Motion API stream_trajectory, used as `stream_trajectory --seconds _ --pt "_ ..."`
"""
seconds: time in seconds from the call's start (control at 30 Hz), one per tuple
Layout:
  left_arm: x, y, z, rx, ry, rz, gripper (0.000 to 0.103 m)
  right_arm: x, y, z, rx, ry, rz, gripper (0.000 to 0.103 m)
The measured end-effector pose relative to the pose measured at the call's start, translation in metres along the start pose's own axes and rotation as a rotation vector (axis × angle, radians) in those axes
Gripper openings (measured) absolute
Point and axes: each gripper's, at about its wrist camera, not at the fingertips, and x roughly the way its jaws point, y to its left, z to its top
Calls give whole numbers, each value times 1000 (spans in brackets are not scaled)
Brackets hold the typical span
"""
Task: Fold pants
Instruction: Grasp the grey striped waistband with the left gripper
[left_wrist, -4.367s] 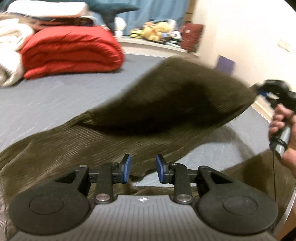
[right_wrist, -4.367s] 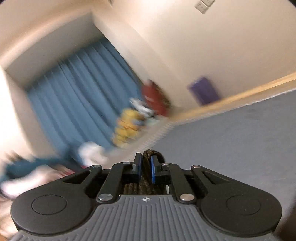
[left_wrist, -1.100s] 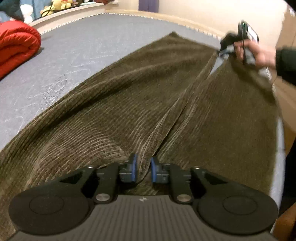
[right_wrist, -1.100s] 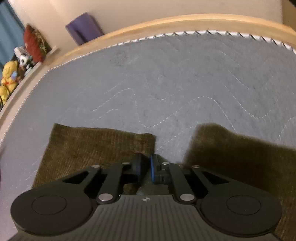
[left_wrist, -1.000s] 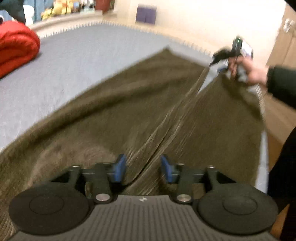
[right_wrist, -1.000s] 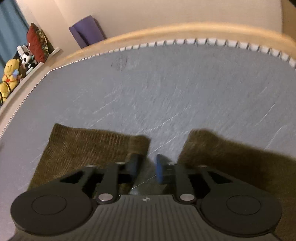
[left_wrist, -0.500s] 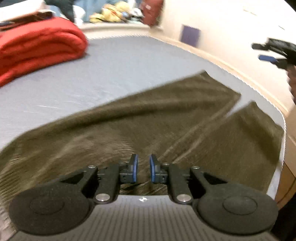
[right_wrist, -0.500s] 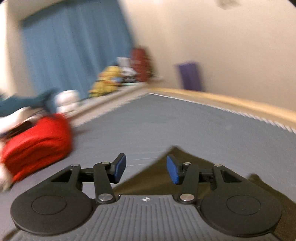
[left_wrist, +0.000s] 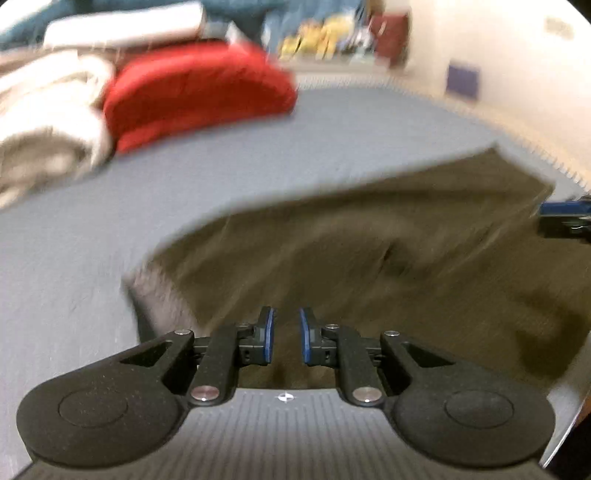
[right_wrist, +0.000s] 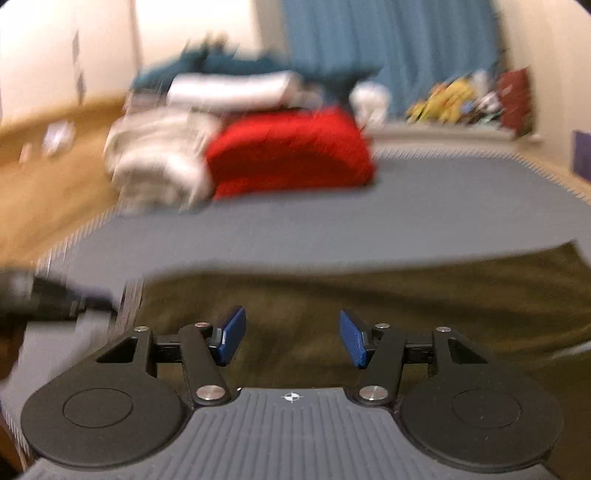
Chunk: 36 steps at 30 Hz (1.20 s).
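left wrist view, olive corduroy pants (left_wrist: 388, 258) spread flat, blurred

Blue curtain (right_wrist: 388, 44), cream wall (left_wrist: 498, 37), grey mattress (right_wrist: 406, 199)

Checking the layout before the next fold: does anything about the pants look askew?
The brown corduroy pants lie spread on the grey mattress, but with a rumpled ridge across the middle rather than flat. Heavy blur hides finer detail.

Olive-brown pants (left_wrist: 388, 243) (blurred) on grey-blue mattress (left_wrist: 258, 147); red blanket (right_wrist: 291, 151).
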Motion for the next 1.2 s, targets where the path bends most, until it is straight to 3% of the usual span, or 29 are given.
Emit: stream_trajectory --seconds 0.1,0.2,0.3,0.37,0.47,0.53,0.6,0.63,0.8,1.0,1.2 --pt "37 14 -30 115 220 137 12 2 33 -14 -88 59 89 58" --pt "36 17 -34 107 211 131 13 6 54 -24 -201 87 122 58" --pt "23 22 -25 36 159 65 15 18 67 -26 -226 127 163 58" --pt "16 23 -12 3 92 61 18 17 77 -34 -251 141 190 58" --pt "4 40 4 -107 12 51 33 20 93 -49 -323 152 233 59" --pt "3 53 12 -178 -14 68 61 22 106 -58 -377 155 269 59" --pt "11 66 16 -243 9 98 80 23 117 -67 -420 165 307 59" --pt "18 74 13 -282 44 108 83 24 121 -69 -434 169 320 61" --pt "40 97 -1 -399 179 86 83 25 145 -85 -504 201 403 67" --pt "47 114 -14 -513 216 13 83 21 174 -99 -571 200 465 67" --pt "49 113 -14 -500 218 9 80 27 191 -106 -616 189 475 67"
